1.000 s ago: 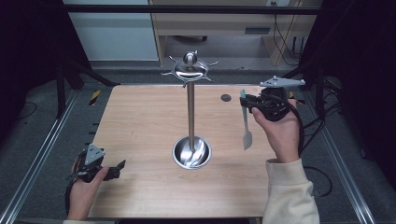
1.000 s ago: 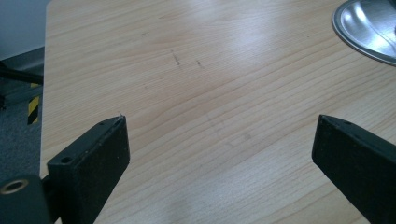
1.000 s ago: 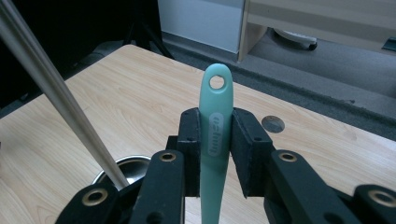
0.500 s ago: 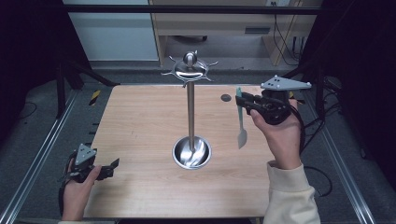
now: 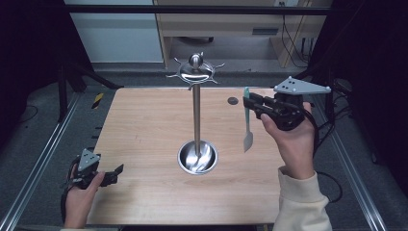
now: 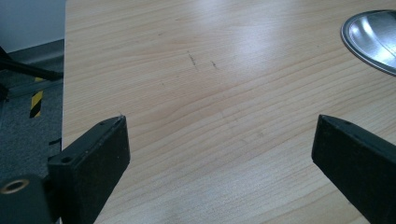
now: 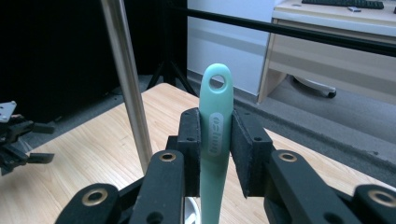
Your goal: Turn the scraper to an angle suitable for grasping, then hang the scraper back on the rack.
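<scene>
Wooden table [image 5: 144,125] from above: left gripper [image 5: 114,172] now at the near-left edge, further back than before. Right gripper [image 5: 248,101], beside the steel stand [image 5: 196,120], has drifted left. Left gripper view: jaws wide, empty. Right gripper view: jaws clamp a mint-green spatula handle [image 7: 215,126]; its embossed lettering is seemingly unreadable.

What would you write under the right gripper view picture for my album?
Right hand-held gripper clamps a mint-green utensil upright by its handle, beside a shiny metal pole.
</scene>
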{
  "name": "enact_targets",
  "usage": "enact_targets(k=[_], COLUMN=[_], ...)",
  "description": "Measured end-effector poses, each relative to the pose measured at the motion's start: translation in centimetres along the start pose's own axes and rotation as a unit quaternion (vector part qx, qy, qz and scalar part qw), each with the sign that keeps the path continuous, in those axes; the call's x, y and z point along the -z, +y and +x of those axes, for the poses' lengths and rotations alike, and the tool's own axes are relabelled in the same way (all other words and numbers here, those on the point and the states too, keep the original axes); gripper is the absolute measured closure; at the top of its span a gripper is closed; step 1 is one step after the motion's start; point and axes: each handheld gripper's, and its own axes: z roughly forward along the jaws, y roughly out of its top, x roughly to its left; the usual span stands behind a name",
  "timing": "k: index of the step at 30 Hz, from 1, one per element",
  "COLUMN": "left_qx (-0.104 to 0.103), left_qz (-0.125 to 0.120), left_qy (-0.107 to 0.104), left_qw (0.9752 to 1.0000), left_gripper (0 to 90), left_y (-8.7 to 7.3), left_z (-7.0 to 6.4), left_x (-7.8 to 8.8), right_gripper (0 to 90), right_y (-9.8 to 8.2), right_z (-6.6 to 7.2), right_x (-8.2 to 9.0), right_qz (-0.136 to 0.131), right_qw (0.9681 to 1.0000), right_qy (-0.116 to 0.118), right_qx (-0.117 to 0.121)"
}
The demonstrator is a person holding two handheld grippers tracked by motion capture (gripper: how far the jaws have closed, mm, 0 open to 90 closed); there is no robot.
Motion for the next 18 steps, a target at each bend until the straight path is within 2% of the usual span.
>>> enact_targets(k=[18], left_qx=[-0.015], left_qz=[0.006], left_qy=[-0.006], left_qw=[0.9999], left_gripper=[4.0], left_y=[0.22], left_z=[-0.58], left_x=[-0.44], right_gripper=[74.2], right_y=[0.14], right_z=[0.28], right_x=[0.77], right_qz=[-0.032], right_qw=[0.9992], right_qy=[0.024], right_qx=[-0.007])
